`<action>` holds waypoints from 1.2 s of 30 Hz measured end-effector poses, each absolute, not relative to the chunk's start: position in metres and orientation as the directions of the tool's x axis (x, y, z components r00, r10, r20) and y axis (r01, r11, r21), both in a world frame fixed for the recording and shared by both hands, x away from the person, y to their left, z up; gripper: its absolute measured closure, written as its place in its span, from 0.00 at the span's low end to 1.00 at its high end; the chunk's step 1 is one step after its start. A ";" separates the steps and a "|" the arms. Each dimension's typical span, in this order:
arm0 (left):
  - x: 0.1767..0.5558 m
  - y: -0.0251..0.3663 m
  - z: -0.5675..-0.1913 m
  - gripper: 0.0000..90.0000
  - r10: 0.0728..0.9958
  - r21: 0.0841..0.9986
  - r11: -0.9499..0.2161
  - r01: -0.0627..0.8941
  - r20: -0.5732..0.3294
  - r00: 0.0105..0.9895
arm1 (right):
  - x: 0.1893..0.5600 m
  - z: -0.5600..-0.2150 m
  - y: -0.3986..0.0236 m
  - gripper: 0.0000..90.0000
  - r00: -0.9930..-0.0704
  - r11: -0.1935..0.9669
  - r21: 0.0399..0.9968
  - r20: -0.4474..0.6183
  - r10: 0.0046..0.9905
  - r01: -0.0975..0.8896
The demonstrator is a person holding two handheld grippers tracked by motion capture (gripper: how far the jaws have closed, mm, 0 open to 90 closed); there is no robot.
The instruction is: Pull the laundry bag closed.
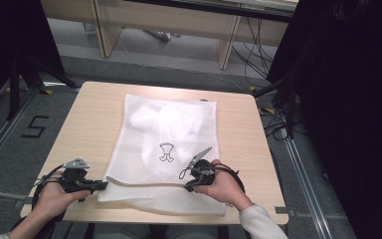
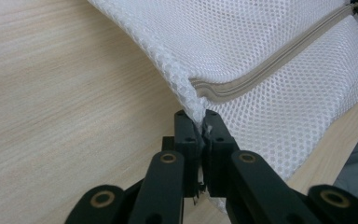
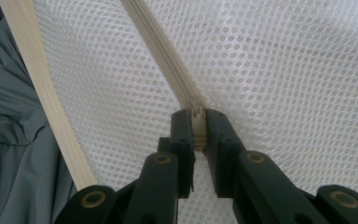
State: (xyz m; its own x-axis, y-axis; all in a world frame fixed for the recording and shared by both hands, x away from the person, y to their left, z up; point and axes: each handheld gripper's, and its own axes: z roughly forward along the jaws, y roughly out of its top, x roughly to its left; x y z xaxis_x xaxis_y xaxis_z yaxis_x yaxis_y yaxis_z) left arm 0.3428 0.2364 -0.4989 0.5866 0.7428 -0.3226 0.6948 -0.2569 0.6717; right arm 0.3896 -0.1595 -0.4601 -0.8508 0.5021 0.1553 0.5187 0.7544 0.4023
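Note:
A white mesh laundry bag (image 1: 169, 134) lies flat in the middle of the wooden table (image 1: 89, 114), with pale cloth bunched inside its far half. A beige zipper (image 1: 144, 184) runs along the bag's near edge. At the zipper's left end my left gripper (image 1: 103, 184) is shut on the bag's corner; the left gripper view has the jaws (image 2: 199, 122) pinching the mesh edge just below the zipper (image 2: 261, 70). My right gripper (image 1: 188, 187) is shut on the zipper pull (image 3: 198, 126), at the end of the closed zipper (image 3: 161, 51).
A small black printed mark (image 1: 166, 152) sits on the bag's middle. The table's near edge (image 3: 37, 93) runs close beside my right gripper. Desk legs and cables (image 1: 258, 55) stand on the floor beyond the table, and a dark curtain (image 1: 348, 99) hangs at the right.

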 end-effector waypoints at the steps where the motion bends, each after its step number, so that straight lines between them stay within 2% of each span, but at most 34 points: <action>1: 0.343 0.236 -0.499 0.95 0.743 0.671 -0.258 0.695 -0.322 0.587 | 0.390 -0.460 -0.159 0.92 -0.851 0.754 0.402 0.155 0.502 0.519; 16: 0.343 0.236 -0.499 0.95 0.744 0.675 -0.252 0.694 -0.323 0.585 | 0.391 -0.457 -0.165 0.92 -0.848 0.742 0.423 0.154 0.507 0.520; 19: 0.344 0.239 -0.498 0.95 0.738 0.668 -0.290 0.685 -0.300 0.605 | 0.391 -0.456 -0.164 0.92 -0.854 0.742 0.435 0.150 0.498 0.510; 21: 0.343 0.237 -0.499 0.95 0.745 0.675 -0.258 0.691 -0.316 0.588 | 0.391 -0.454 -0.164 0.92 -0.854 0.742 0.435 0.152 0.497 0.510; 24: 0.344 0.240 -0.498 0.95 0.735 0.667 -0.298 0.683 -0.296 0.610 | 0.391 -0.453 -0.164 0.92 -0.855 0.740 0.441 0.151 0.497 0.508; 26: 0.343 0.237 -0.499 0.95 0.744 0.676 -0.256 0.691 -0.318 0.587 | 0.391 -0.452 -0.165 0.92 -0.855 0.741 0.439 0.152 0.495 0.508; 36: 0.344 0.238 -0.498 0.95 0.740 0.665 -0.265 0.698 -0.324 0.590 | 0.392 -0.453 -0.167 0.92 -0.854 0.740 0.436 0.161 0.495 0.512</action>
